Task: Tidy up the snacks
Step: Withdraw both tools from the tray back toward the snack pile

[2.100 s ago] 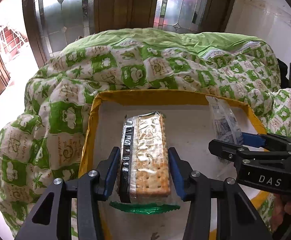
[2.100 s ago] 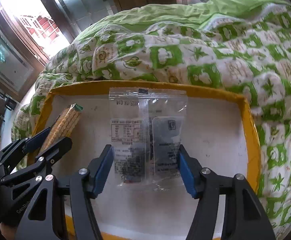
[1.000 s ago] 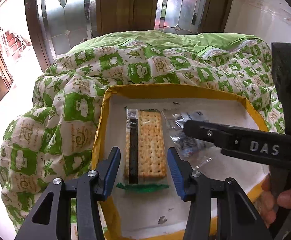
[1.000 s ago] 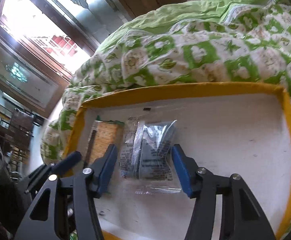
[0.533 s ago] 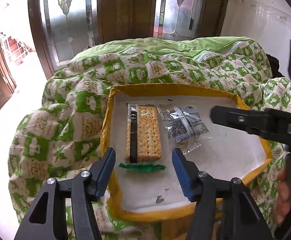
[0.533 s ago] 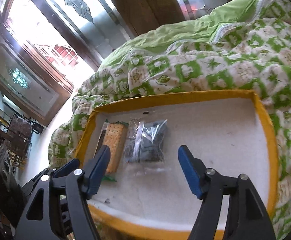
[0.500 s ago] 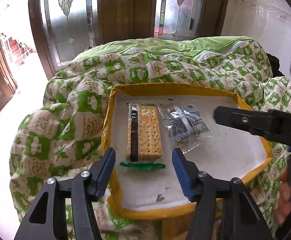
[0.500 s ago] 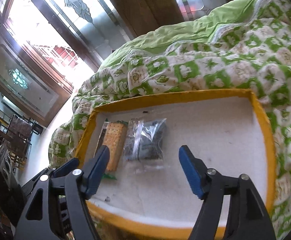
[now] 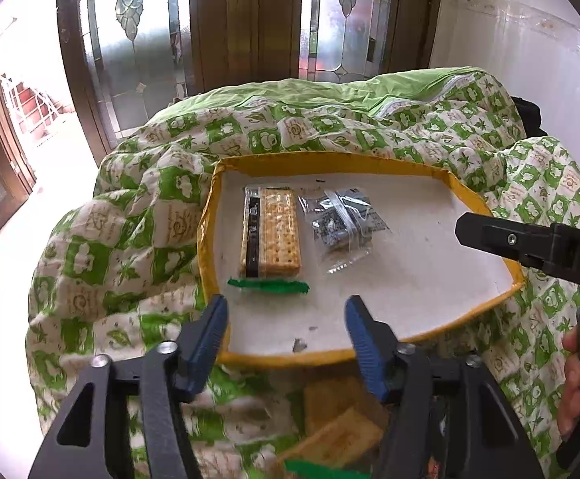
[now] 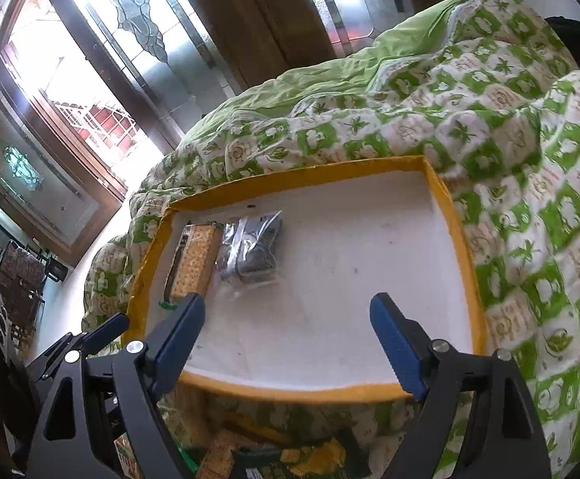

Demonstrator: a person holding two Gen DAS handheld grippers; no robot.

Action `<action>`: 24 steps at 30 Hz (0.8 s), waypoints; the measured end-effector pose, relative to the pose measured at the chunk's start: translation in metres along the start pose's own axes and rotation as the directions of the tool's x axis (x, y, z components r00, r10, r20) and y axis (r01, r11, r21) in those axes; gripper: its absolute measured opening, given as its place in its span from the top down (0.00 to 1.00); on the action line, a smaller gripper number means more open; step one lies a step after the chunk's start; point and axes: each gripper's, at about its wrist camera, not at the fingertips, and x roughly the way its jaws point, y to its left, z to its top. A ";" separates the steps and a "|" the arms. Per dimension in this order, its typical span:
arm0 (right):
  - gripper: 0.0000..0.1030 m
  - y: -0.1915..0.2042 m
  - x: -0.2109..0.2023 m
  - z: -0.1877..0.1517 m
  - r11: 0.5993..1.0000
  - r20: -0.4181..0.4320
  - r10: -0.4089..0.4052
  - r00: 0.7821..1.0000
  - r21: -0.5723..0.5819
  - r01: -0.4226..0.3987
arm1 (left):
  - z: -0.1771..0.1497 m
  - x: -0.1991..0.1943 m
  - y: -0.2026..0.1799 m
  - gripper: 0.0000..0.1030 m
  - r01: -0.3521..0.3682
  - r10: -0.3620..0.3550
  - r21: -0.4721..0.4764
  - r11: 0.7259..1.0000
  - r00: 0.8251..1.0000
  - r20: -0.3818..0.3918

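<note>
We see the cracker pack (image 9: 273,236) lying at the far left of the yellow-rimmed tray (image 9: 485,207), the clear pouch (image 9: 342,225) just to its right. Our left hand-held gripper (image 9: 284,333) and right hand-held gripper (image 10: 288,333) hang released and empty over the tray's near edge.

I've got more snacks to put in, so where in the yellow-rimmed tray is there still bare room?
The tray floor is bare from the clear packet of dark snacks across to the right wall, and along the near rim. The far-left corner is crowded: the cracker pack lies beside the left wall, the packet right beside it.
</note>
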 end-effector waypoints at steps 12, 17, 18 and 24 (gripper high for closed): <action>0.12 -0.002 -0.019 -0.032 1.000 -0.007 0.002 1.000 -0.014 -0.002 | -0.040 -0.034 0.011 0.25 0.009 -0.009 -0.029 1.000 1.000 0.004; 0.12 -0.003 -0.028 -0.049 1.000 -0.019 0.013 1.000 -0.019 -0.013 | -0.056 -0.054 0.024 0.21 0.013 -0.012 -0.068 0.998 1.000 0.024; 0.12 -0.003 -0.030 -0.051 1.000 -0.020 0.013 1.000 -0.021 -0.013 | -0.058 -0.058 0.027 0.20 0.013 -0.011 -0.075 0.997 0.999 0.030; 0.12 -0.004 -0.037 -0.069 0.999 -0.039 0.023 0.999 -0.026 -0.024 | -0.073 -0.083 0.043 0.17 0.003 0.004 -0.108 0.994 0.998 0.059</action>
